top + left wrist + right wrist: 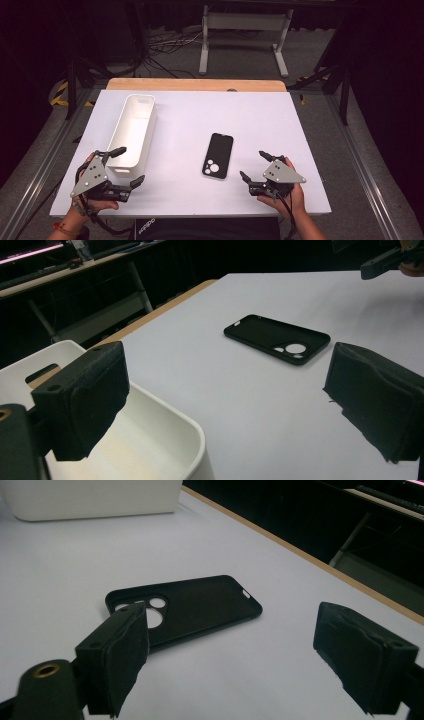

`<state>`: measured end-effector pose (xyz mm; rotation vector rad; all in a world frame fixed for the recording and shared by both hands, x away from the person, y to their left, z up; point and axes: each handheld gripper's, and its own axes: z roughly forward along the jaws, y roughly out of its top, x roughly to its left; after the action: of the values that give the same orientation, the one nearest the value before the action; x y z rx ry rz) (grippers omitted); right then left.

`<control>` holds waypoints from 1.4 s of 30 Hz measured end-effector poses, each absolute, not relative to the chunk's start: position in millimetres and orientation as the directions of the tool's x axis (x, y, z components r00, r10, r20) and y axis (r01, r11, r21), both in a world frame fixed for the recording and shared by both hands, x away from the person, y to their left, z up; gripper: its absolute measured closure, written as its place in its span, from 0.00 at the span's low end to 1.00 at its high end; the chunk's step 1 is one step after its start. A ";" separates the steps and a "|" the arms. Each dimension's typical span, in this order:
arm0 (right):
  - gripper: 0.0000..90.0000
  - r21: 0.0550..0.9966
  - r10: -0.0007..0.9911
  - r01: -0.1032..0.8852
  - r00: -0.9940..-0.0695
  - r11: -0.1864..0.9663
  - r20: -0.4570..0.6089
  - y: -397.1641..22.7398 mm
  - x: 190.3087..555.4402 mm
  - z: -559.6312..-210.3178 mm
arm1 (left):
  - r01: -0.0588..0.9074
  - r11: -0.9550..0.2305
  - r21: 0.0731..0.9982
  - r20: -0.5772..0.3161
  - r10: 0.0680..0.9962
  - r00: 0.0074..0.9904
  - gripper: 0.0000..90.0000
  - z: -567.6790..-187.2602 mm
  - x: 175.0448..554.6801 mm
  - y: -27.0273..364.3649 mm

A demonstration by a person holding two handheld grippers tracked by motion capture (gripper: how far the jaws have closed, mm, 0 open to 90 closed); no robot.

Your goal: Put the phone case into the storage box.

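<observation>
A black phone case [218, 155] lies flat in the middle of the white table [200, 115], its camera cutouts toward the near edge. It also lies ahead of the jaws in the left gripper view [277, 338] and the right gripper view [190, 606]. A long white bin [133, 134] stands at the left, its near end [150, 440] beside my left gripper [129, 166], which is open with nothing between its jaws. My right gripper [255, 165] rests near the front right, just right of the case, open and empty.
A wooden strip [196, 84] runs along the table's far edge. Beyond it stand a white metal frame [245, 35] and loose cables [165, 45] on the grey floor. Dark stands flank the table.
</observation>
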<state>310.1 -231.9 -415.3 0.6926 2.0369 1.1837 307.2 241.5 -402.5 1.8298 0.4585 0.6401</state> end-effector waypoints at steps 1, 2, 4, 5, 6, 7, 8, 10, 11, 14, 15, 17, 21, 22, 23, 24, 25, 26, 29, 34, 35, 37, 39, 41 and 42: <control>0.17 0.884 0.717 0.111 -0.635 0.453 -0.288 -232.1 310.7 -416.0 | 0.012 -0.330 0.944 0.197 0.594 0.780 0.05 -402.9 307.5 241.1; 0.17 0.885 0.717 0.113 -0.636 0.452 -0.285 -232.3 311.1 -416.6 | 0.013 -0.326 0.945 0.193 0.591 0.783 0.05 -403.5 308.0 241.5; 0.17 0.882 0.715 0.115 -0.637 0.457 -0.287 -232.4 312.0 -417.4 | 0.015 -0.326 0.945 0.190 0.589 0.785 0.05 -404.4 308.1 240.9; 0.17 0.882 0.715 0.114 -0.636 0.458 -0.289 -232.3 312.2 -417.3 | 0.014 -0.319 0.948 0.187 0.591 0.785 0.05 -405.2 307.8 240.3; 0.18 0.882 0.714 0.116 -0.639 0.458 -0.286 -232.4 312.7 -417.0 | 0.014 -0.319 0.948 0.187 0.591 0.785 0.05 -405.2 307.8 240.3; 0.18 0.882 0.714 0.116 -0.639 0.458 -0.286 -232.4 312.7 -417.0 | 0.008 -0.315 0.949 0.189 0.589 0.785 0.05 -406.0 308.0 240.5; 0.20 0.880 0.713 0.116 -0.639 0.460 -0.289 -231.7 313.1 -416.9 | 0.021 -0.312 0.950 0.175 0.587 0.790 0.05 -406.8 307.8 240.3; 0.28 0.874 0.704 0.123 -0.649 0.471 -0.288 -230.2 314.6 -416.6 | 0.020 -0.320 0.947 0.180 0.585 0.791 0.05 -407.1 307.1 241.0; 0.33 0.870 0.700 0.128 -0.654 0.476 -0.286 -229.6 315.2 -416.7 | 0.023 -0.326 0.945 0.181 0.581 0.793 0.05 -408.1 306.6 241.8; 0.42 0.859 0.687 0.138 -0.667 0.494 -0.288 -228.7 315.9 -416.5 | 0.035 -0.314 0.949 0.165 0.586 0.794 0.05 -409.6 306.6 241.5; 0.49 0.850 0.681 0.149 -0.673 0.505 -0.287 -228.3 316.8 -416.2 | 0.030 -0.317 0.948 0.171 0.587 0.791 0.05 -409.8 306.7 240.9; 0.66 0.837 0.667 0.173 -0.694 0.519 -0.271 -228.5 320.1 -415.6 | 0.032 -0.329 0.944 0.176 0.581 0.795 0.05 -409.4 306.5 240.4; 0.91 0.807 0.639 0.209 -0.727 0.553 -0.250 -226.2 327.1 -414.0 | 0.040 -0.332 0.942 0.169 0.575 0.800 0.06 -410.3 307.0 239.5; 0.95 0.797 0.637 0.218 -0.729 0.564 -0.251 -224.6 328.0 -413.2 | 0.045 -0.329 0.943 0.160 0.571 0.805 0.06 -411.2 306.9 239.3; 1.00 0.782 0.628 0.225 -0.735 0.582 -0.256 -222.7 329.6 -411.6 | 0.044 -0.327 0.944 0.159 0.567 0.808 0.06 -411.9 307.1 239.1; 1.00 0.763 0.617 0.237 -0.744 0.601 -0.254 -219.6 331.7 -409.4 | 0.050 -0.336 0.940 0.158 0.560 0.813 0.06 -411.8 306.7 239.0; 1.00 0.743 0.604 0.244 -0.754 0.623 -0.258 -215.7 333.6 -407.5 | 0.051 -0.335 0.941 0.156 0.560 0.814 0.05 -411.9 306.1 238.5; 1.00 0.720 0.592 0.248 -0.759 0.648 -0.271 -211.3 335.8 -406.1 | 0.048 -0.338 0.940 0.159 0.559 0.814 0.05 -411.7 305.8 238.5; 1.00 0.662 0.557 0.260 -0.779 0.703 -0.287 -201.4 341.5 -403.7 | 0.048 -0.330 0.943 0.155 0.561 0.813 0.05 -410.6 304.7 239.0; 1.00 0.552 0.491 0.279 -0.824 0.786 -0.283 -181.2 352.0 -402.2 | 0.050 -0.336 0.940 0.158 0.563 0.811 0.05 -410.5 305.2 239.5; 1.00 0.552 0.491 0.279 -0.824 0.786 -0.283 -181.2 352.0 -402.2 | 0.048 -0.338 0.940 0.160 0.562 0.811 0.05 -410.5 305.6 239.8; 1.00 0.512 0.466 0.286 -0.844 0.810 -0.266 -173.0 357.9 -403.8 | 0.048 -0.334 0.941 0.158 0.563 0.811 0.05 -410.3 305.1 239.8; 1.00 0.464 0.452 0.304 -0.857 0.832 -0.249 -163.4 364.4 -406.9 | 0.051 -0.323 0.945 0.148 0.560 0.815 0.05 -409.9 305.4 241.1; 1.00 0.457 0.453 0.309 -0.856 0.834 -0.248 -161.6 365.8 -407.2 | 0.051 -0.327 0.944 0.150 0.560 0.815 0.05 -410.2 305.9 241.4; 1.00 0.444 0.453 0.318 -0.858 0.838 -0.241 -159.3 368.7 -407.4 | 0.054 -0.324 0.944 0.146 0.560 0.816 0.04 -410.5 305.8 241.3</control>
<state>368.7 -159.3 -407.4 0.5805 2.6793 0.5637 305.8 241.3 -410.5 1.8494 0.4660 0.5478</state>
